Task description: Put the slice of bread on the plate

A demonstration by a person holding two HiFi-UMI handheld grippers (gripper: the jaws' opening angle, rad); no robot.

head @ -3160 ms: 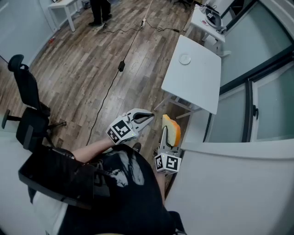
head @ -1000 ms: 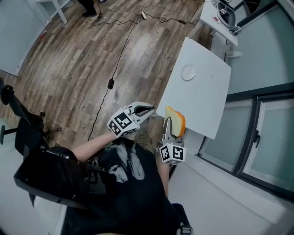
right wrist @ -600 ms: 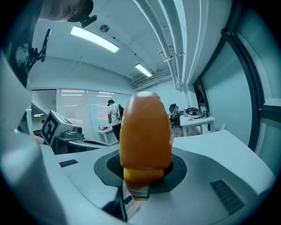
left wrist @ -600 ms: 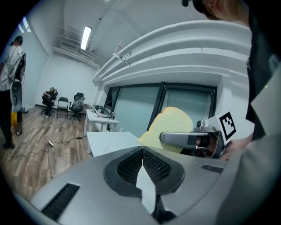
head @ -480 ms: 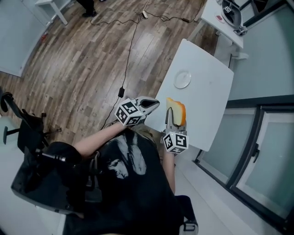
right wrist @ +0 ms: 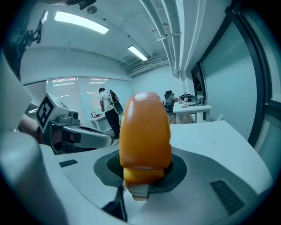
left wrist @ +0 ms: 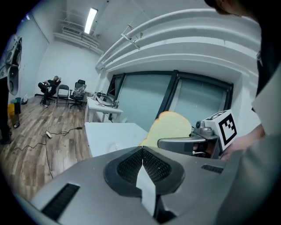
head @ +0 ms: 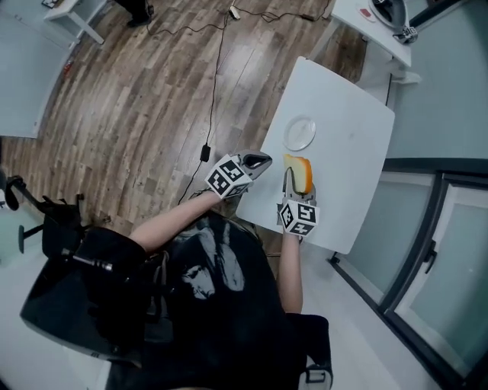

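My right gripper [head: 297, 181] is shut on a slice of bread [head: 299, 173] with a brown crust, held on edge over the near part of the white table [head: 351, 145]. In the right gripper view the slice of bread [right wrist: 145, 136] stands upright between the jaws. A small white plate [head: 300, 133] lies on the table just beyond the bread. My left gripper [head: 259, 161] hangs shut and empty beside the table's left edge; its pads [left wrist: 142, 163] meet in the left gripper view, where the bread [left wrist: 169, 127] shows to the right.
A black cable [head: 213, 68] runs across the wooden floor [head: 137, 99] left of the table. A second white table [head: 374, 23] with gear stands beyond. A glass wall [head: 435, 228] runs along the right. A black chair [head: 46, 221] is at the left.
Both grippers have moved forward and down towards the white table. The bread now hangs over the table's near part, close to the plate.
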